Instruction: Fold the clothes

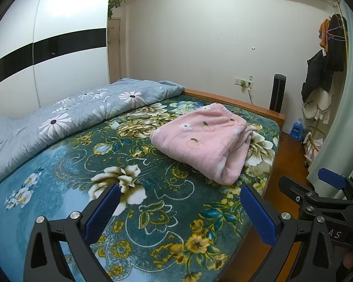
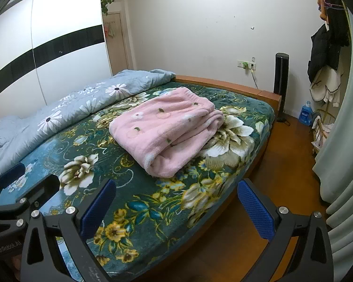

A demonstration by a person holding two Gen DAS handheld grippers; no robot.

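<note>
A pink fleece garment [image 1: 201,141] [image 2: 163,129] with small flower and fruit prints lies folded into a thick bundle on the green floral bed cover [image 1: 153,211] [image 2: 134,188], near the bed's far right corner. My left gripper [image 1: 180,208] hovers open above the cover, well short of the bundle, with nothing between its blue pads. The right gripper [image 2: 176,202] [image 1: 327,185] is open too, held over the bed's near edge, short of the bundle. In the right wrist view, the left gripper [image 2: 18,183] shows at the lower left.
A grey-blue daisy quilt [image 1: 66,119] [image 2: 66,108] is bunched along the bed's left side. A wooden bed frame [image 1: 233,101], a black tower fan [image 2: 281,87], a blue bottle [image 2: 306,114], hanging coats [image 2: 324,49] and a pale curtain [image 2: 341,159] stand to the right over an orange floor [image 2: 270,188].
</note>
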